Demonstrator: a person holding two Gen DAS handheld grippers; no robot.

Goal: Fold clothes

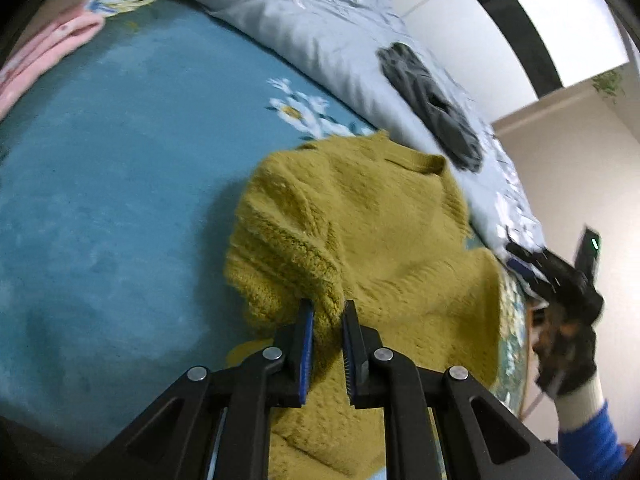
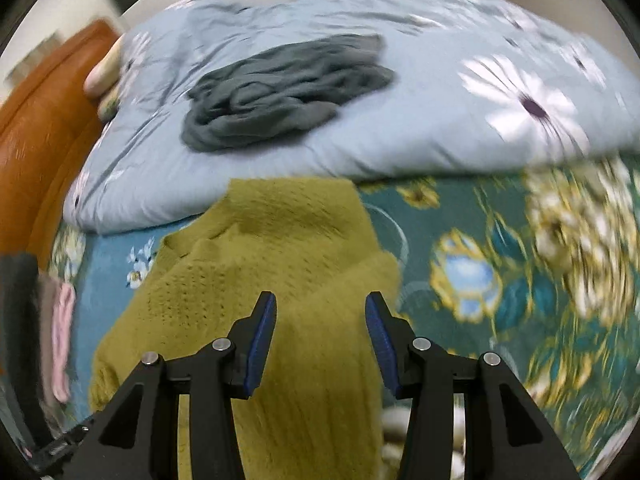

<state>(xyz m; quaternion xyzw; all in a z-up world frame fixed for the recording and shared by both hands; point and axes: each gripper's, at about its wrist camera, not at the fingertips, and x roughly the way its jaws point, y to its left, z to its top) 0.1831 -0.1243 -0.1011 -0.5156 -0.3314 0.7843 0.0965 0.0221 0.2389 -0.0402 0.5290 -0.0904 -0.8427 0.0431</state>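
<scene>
From the left wrist camera we see our left gripper (image 1: 328,308) clenched on a thick fold of the mustard knit sweater (image 1: 384,232) — the blue pads bite the wool right at the fingertips, and the pinched fold is lifted off the garment below. The rest of the sweater spreads out ahead of the gripper and to its right, lying on the teal bedspread (image 1: 120,184). Further ahead, past the sweater's collar, a pale blue duvet (image 1: 304,20) is heaped up, with a dark grey garment (image 1: 432,108) crumpled on top of it. Far off to the left sits a pink folded item (image 1: 52,44). Out on the right edge we catch our right gripper (image 1: 520,256), blurred, in a gloved hand (image 1: 568,344) with a blue sleeve.

Now the right wrist camera — our right gripper (image 2: 322,304) is released, fingers spread wide and nothing between them. It hangs over the mustard knit sweater (image 2: 272,264), which lies directly beneath and ahead of it on the teal bedspread (image 2: 460,240) with its yellow and blue flowers to the gripper's right. Straight ahead the pale blue duvet (image 2: 440,132) rises, the dark grey garment (image 2: 280,92) bunched on it. Left of the gripper we make out an orange headboard (image 2: 44,140) and, lower down, a pink item (image 2: 62,344) at the frame's edge.
</scene>
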